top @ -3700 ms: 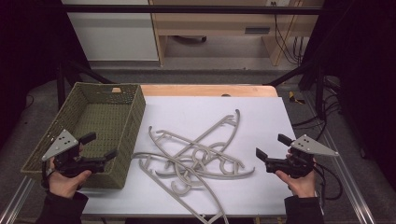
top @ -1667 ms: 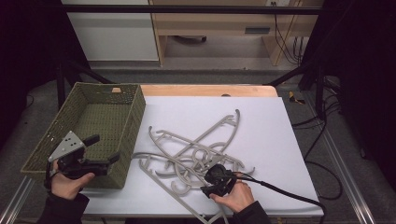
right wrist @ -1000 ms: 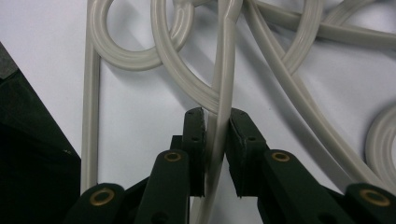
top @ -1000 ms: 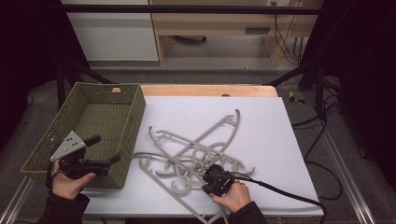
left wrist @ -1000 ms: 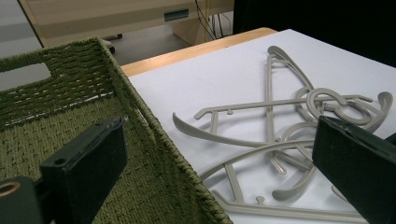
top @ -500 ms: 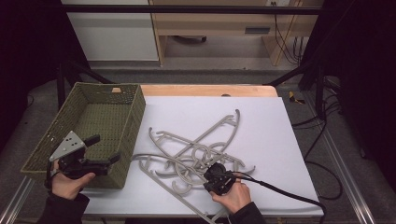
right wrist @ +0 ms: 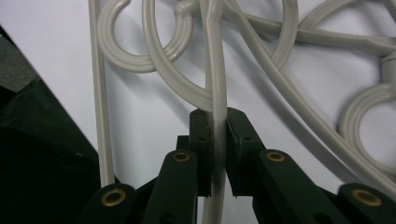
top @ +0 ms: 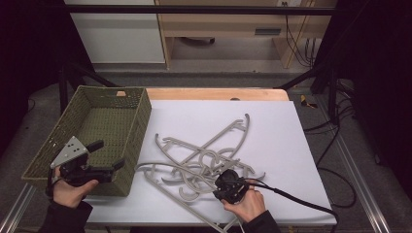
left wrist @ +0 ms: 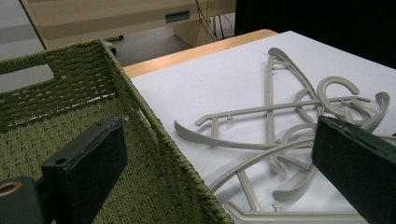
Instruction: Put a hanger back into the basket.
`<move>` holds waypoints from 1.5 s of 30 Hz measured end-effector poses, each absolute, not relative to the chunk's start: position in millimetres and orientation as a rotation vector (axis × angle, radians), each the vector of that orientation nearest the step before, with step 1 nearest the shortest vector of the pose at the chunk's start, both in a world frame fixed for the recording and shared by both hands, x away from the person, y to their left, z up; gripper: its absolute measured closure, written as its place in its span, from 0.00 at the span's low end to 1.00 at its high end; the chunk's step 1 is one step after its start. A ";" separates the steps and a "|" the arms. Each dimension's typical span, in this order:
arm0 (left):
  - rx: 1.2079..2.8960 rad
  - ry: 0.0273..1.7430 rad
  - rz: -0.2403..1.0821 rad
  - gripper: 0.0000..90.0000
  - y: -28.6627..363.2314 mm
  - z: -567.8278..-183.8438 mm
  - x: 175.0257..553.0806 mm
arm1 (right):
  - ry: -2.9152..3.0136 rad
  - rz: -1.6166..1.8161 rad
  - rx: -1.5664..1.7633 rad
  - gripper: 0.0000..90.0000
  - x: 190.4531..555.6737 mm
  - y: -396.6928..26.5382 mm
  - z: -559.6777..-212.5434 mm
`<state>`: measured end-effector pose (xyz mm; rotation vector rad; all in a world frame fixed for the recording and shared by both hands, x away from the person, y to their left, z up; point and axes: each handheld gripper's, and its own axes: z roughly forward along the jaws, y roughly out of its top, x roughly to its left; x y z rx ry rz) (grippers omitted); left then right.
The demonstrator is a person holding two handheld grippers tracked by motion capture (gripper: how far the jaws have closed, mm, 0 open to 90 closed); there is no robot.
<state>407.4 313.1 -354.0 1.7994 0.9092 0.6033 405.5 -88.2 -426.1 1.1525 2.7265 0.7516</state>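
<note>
Grey plastic hangers, tangled heap, on white worktop

Right tongs [right wrist: 218, 122] clamped on one hanger bar [right wrist: 215, 84] at the heap's [top: 204, 160] near edge. Left tongs [top: 108, 155] spread wide, holding nothing, over the near right corner of the green woven basket [top: 46, 150], just left of the heap.

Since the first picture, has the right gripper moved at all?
Yes. The right gripper came in from the white sheet's right edge to the hanger pile, and is now clamped on one grey hanger.
</note>
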 end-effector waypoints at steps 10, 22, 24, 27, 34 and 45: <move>1.801 0.878 0.599 0.03 310.5 -347.1 402.3 | 2.736 0.779 1.054 0.92 399.3 -105.2 -401.1; 1.907 0.754 0.542 0.03 282.1 -330.0 392.3 | 2.737 0.872 0.867 0.92 409.7 -129.4 -368.1; 1.946 0.725 0.533 0.03 274.9 -328.8 393.4 | 2.749 0.891 0.821 0.92 413.5 -132.1 -364.7; 2.011 0.697 0.530 0.03 263.6 -329.0 397.5 | 2.771 0.896 0.766 0.92 418.8 -133.2 -359.3; 2.166 0.627 0.533 0.07 238.2 -326.5 407.9 | 2.816 0.903 0.652 0.92 429.2 -129.8 -347.1; 2.344 0.493 0.545 0.18 198.7 -328.8 418.4 | 2.861 0.872 0.586 0.92 430.7 -128.7 -342.2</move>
